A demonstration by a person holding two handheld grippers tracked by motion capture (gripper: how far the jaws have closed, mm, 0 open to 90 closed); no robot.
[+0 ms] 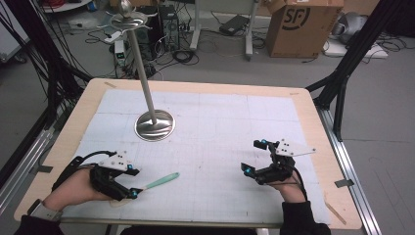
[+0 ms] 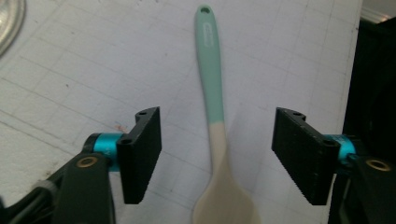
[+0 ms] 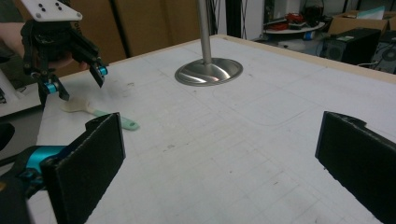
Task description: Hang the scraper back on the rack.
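Spatula (image 2: 212,116) between open left tool (image 2: 219,156) jaws; handle lettering unreadable

Black tongs (image 1: 126,188) w/ teal joints, grey top plates, dark sleeves.

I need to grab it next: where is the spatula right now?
The spatula lies flat on the table's near left in the high view, between the open jaws of the left gripper.

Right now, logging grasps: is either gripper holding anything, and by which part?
Nothing held. The left gripper stands open astride the spatula near its neck; the right gripper is open.
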